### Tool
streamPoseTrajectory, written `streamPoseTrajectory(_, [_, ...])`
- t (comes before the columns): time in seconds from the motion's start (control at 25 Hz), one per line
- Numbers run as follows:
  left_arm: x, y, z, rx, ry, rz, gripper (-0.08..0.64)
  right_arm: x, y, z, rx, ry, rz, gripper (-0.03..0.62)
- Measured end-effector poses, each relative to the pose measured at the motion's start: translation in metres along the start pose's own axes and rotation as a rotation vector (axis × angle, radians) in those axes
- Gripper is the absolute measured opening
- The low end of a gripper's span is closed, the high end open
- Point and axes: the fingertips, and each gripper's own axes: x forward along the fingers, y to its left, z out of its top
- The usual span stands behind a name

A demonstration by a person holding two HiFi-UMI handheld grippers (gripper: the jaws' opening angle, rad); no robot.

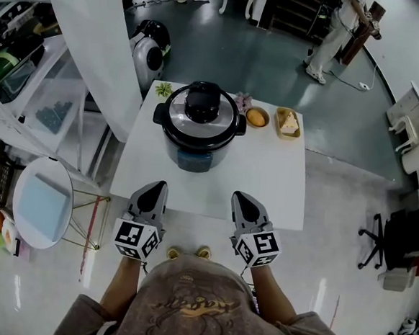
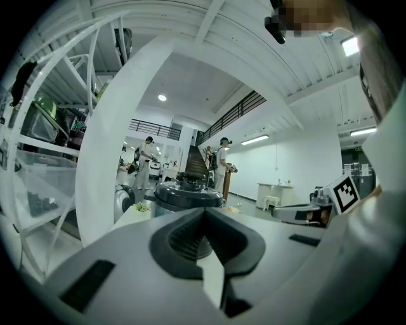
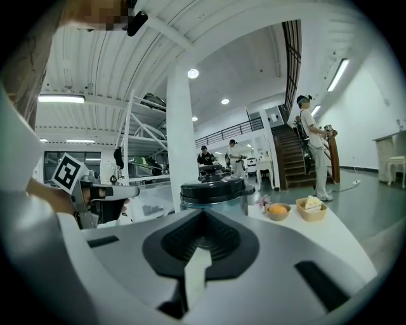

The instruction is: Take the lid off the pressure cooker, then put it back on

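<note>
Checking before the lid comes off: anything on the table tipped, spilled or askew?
Nothing stands out: the pressure cooker stands upright on the table, lid seated; the round bowl and square dish beside it sit upright.

The head view looks steeply down from above the person onto the pressure cooker (image 1: 199,126), which stands on the far half of the desk (image 1: 273,183). The two gripper views sit low near the desk's near edge and face the pressure cooker almost level, one left and one right of its front. All three views share the pressure cooker.
</note>
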Motion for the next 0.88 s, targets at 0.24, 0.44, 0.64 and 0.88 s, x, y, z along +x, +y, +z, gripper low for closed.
streamPoseTrajectory(0.24, [0.0012, -0.0033, 0.0004, -0.034, 0.004, 0.001, 0.005, -0.0011, -0.0022, 0.0001, 0.014, 0.003, 0.0, -0.005])
streamPoseTrajectory(0.44, [0.0007, -0.0054, 0.0018, -0.04, 0.002, 0.004, 0.004, -0.0025, -0.0046, 0.0001, 0.014, 0.004, 0.002, -0.005])
streamPoseTrajectory(0.64, [-0.0007, -0.0076, 0.0038, -0.051, -0.001, 0.005, 0.005, -0.0025, -0.0056, -0.0002, 0.013, 0.005, 0.003, -0.005])
streamPoseTrajectory(0.88, [0.0005, -0.0073, 0.0035, -0.066, -0.004, 0.005, 0.005, -0.0019, -0.0087, -0.0008, 0.011, 0.007, 0.001, -0.005])
